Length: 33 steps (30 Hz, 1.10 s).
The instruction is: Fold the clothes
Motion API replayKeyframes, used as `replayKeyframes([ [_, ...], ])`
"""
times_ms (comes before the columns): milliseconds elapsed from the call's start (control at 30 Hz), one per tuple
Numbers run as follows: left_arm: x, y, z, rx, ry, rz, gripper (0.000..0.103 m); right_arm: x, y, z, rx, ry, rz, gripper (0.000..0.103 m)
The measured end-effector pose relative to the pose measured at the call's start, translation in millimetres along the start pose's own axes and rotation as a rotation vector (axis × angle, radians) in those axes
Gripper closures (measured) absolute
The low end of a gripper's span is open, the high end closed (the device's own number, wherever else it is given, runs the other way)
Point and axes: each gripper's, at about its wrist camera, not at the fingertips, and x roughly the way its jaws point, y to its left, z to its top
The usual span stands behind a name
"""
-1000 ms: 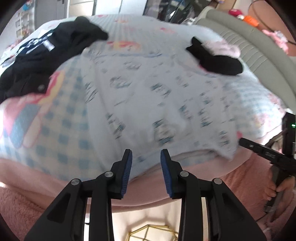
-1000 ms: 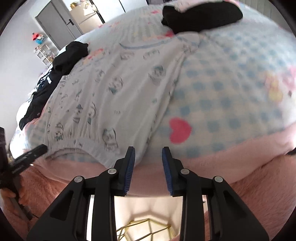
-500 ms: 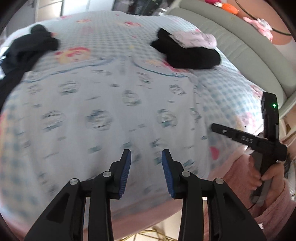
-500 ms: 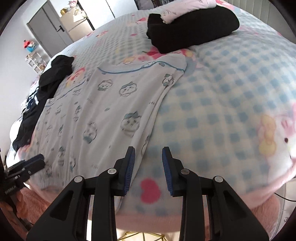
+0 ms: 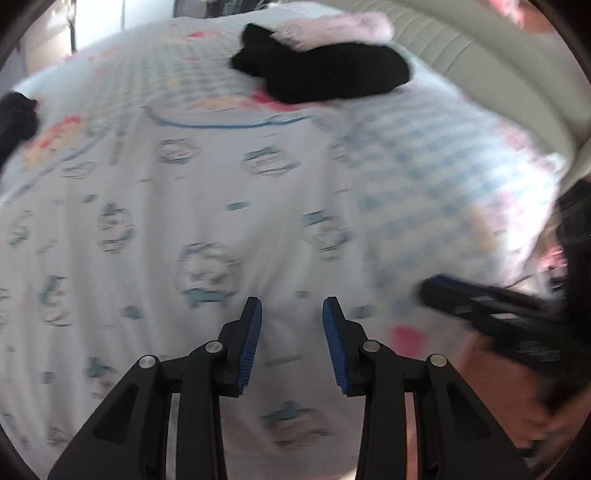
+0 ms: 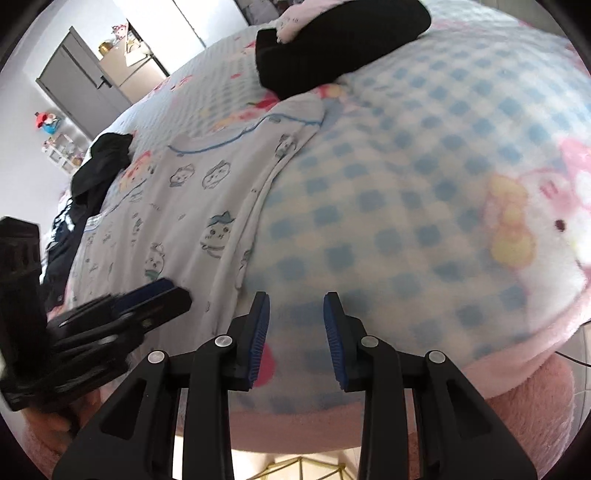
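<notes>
1. At the far left of the bed (image 6: 424, 177), a loose dark garment (image 6: 99, 166) lies in a heap beyond the work area, well apart from both tongs; it looks unfolded and can wait.
2. The task's thing, a pale printed garment (image 5: 192, 229), is spread flat on the checked blanket, its blue-trimmed neckline towards the far side and its hem towards the person.
3. The left tongs (image 5: 291, 332) hang over the near part of that garment, pads apart and empty, with nothing pinched between them. They tilt steeply down at the cloth, not visibly touching it.
4. Judged from this layout, the step in hand is reaching for the garment's right-hand side edge (image 6: 255, 210). To do it well, each pair of tongs should take one spot on that edge, one nearer the hem and one further up, catching both layers, then lift only slightly so the fold stays straight.
5. The right tongs (image 6: 295, 332) hover just right of that edge, over bare blanket, likewise parted and holding nothing, also pitched steeply down. They need to shift left onto the seam before closing.
6. Far right at the back, a folded black garment (image 6: 332, 48) with a pale pink piece (image 5: 332, 31) on top sits clear of the fold path.
</notes>
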Motion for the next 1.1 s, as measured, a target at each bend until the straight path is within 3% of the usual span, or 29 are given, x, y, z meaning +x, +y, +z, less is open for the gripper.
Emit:
replayKeyframes([
  [67, 2.6, 15.6, -3.3, -0.055, 0.018, 0.015, 0.067, 1.3, 8.4, -0.2, -0.037, 0.004, 0.027, 0.070],
  [133, 6.6, 27.8, -6.1, -0.108, 0.040, -0.015, 0.067, 5.5, 18.2, -0.7, -0.081, 0.006, 0.038, 0.065],
  [267, 12.1, 34.5, -11.0, -0.096, 0.045, 0.003, 0.067, 24.2, 31.4, 1.8, -0.122, 0.035, 0.052, 0.065],
  [400, 13.4, 37.4, -12.3, -0.108, 0.045, 0.003, 0.068, 41.6, 41.0, 4.0, -0.177, 0.046, -0.033, 0.065],
  [500, 15.5, 38.7, -13.8, -0.114, 0.043, 0.011, 0.068, 58.2, 41.4, 6.6, -0.175, 0.073, -0.021, 0.058],
  [667, 17.1, 34.5, -17.0, -0.110, 0.034, 0.026, 0.068, 61.7, 60.9, 13.8, -0.231, 0.068, 0.015, 0.060],
  [800, 20.4, 33.7, -17.5, -0.099, 0.036, 0.026, 0.068, 68.3, 67.6, 10.7, -0.297, 0.093, -0.099, 0.075],
  [867, 21.9, 35.0, -16.6, -0.116, 0.040, 0.015, 0.068, 76.4, 63.7, 7.0, -0.326, 0.112, -0.141, 0.075],
  [1100, 20.2, 34.2, -17.2, -0.113, 0.013, 0.008, 0.069, 66.4, 51.5, -2.5, -0.381, 0.046, -0.299, 0.079],
])
